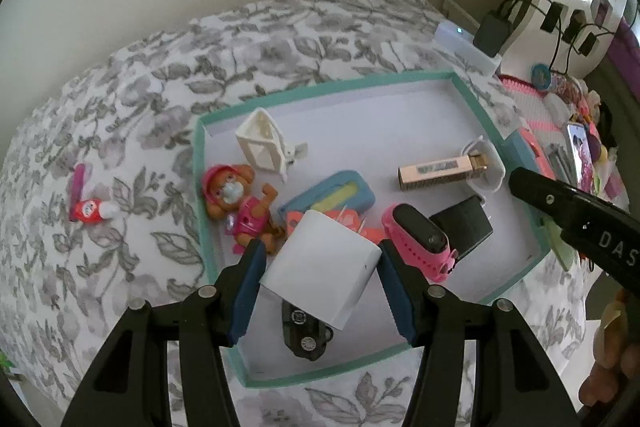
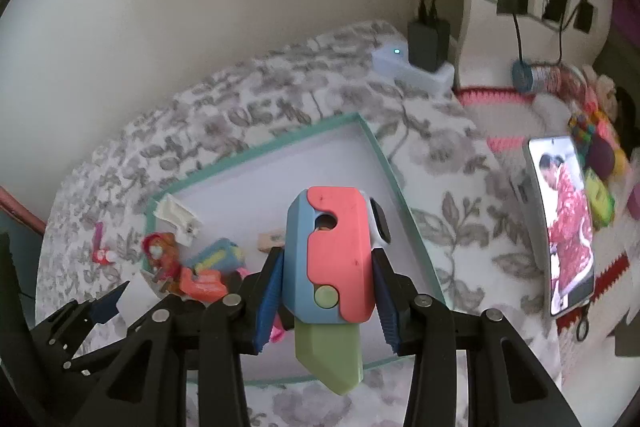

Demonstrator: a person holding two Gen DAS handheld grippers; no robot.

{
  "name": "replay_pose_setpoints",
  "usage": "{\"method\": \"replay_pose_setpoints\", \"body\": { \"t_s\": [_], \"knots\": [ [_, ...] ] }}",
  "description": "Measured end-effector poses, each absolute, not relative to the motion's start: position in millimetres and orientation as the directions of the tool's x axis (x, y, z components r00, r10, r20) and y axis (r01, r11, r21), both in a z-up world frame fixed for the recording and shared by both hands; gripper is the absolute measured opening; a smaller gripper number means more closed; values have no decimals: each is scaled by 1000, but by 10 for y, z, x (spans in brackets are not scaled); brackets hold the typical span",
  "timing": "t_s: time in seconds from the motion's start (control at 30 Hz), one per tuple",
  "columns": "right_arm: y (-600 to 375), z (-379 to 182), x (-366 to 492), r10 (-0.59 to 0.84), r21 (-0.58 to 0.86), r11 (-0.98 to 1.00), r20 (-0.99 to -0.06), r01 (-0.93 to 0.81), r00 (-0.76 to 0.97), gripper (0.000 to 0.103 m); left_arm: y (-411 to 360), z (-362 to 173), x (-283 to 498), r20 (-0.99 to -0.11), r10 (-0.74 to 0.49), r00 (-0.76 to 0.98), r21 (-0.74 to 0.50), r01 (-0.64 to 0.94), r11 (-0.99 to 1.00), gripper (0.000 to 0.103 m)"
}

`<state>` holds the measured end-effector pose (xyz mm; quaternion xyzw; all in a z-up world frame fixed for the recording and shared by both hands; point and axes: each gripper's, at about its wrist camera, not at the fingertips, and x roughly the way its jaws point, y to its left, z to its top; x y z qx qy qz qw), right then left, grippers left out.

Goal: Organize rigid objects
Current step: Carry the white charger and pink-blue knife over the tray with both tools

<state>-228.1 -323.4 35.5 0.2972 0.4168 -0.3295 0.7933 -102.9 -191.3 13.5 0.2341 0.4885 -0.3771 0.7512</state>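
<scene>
My left gripper [image 1: 320, 251] is shut on a white cube-shaped block [image 1: 322, 267], held tilted over the near part of a teal-rimmed tray [image 1: 320, 87]. Under the block lies a black toy car [image 1: 306, 337], partly hidden. In the right wrist view my right gripper [image 2: 327, 255] is shut on a blue and coral toy knife [image 2: 332, 259] with a green blade pointing back at the camera, above the tray [image 2: 256, 151]. One finger of the right gripper [image 1: 560, 203] reaches in over the tray's right rim. The left gripper [image 2: 100, 307] shows at lower left.
The tray holds a pup figure [image 1: 236, 205], a white plastic frame [image 1: 264, 143], a blue and yellow toy [image 1: 328, 197], a pink band [image 1: 416, 239], a black adapter [image 1: 464, 223] and a gold tube [image 1: 440, 175]. A red and pink toy [image 1: 90, 207] lies on the floral bedspread. A phone [image 2: 568, 227] stands right.
</scene>
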Motion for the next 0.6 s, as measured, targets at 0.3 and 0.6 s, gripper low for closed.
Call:
{"method": "replay_pose_setpoints", "body": {
  "t_s": [0.3, 0.6],
  "knots": [
    [-3302, 184, -2295, -242, 188, 588, -887, 787, 393, 45, -2009, -1, -1105, -927, -305, 220, 1, 813, 582, 59],
    [-3339, 18, -2299, -206, 175, 573, -915, 801, 347, 45, -2057, -99, -1137, -937, -281, 207, 11, 821, 571, 59]
  ]
}}
